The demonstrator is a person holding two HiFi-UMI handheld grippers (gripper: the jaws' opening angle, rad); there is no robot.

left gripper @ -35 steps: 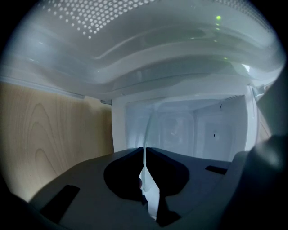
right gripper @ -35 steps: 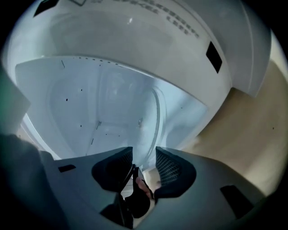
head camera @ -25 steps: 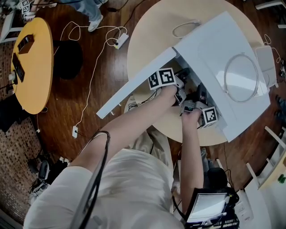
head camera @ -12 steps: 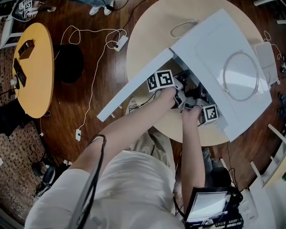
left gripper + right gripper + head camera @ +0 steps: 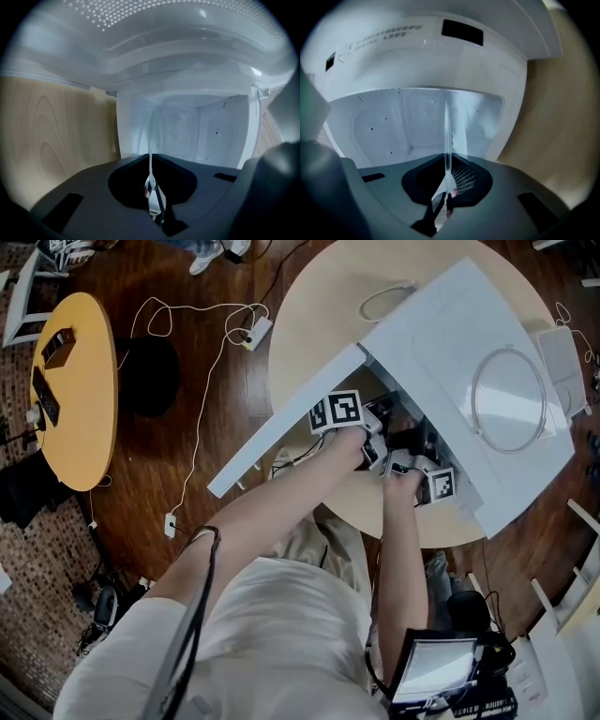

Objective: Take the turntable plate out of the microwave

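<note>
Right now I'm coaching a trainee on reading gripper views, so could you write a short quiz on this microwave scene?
1. True or false: the door of the white microwave on the round wooden table is shut.
2. What is the left gripper shut on? A) a clear glass turntable plate B) a white cable C) nothing
3. Fill in: the right gripper grips the plate by its ____.
Key: 1 false, it stands open. 2 A. 3 edge; its jaws have just closed on it.
</note>
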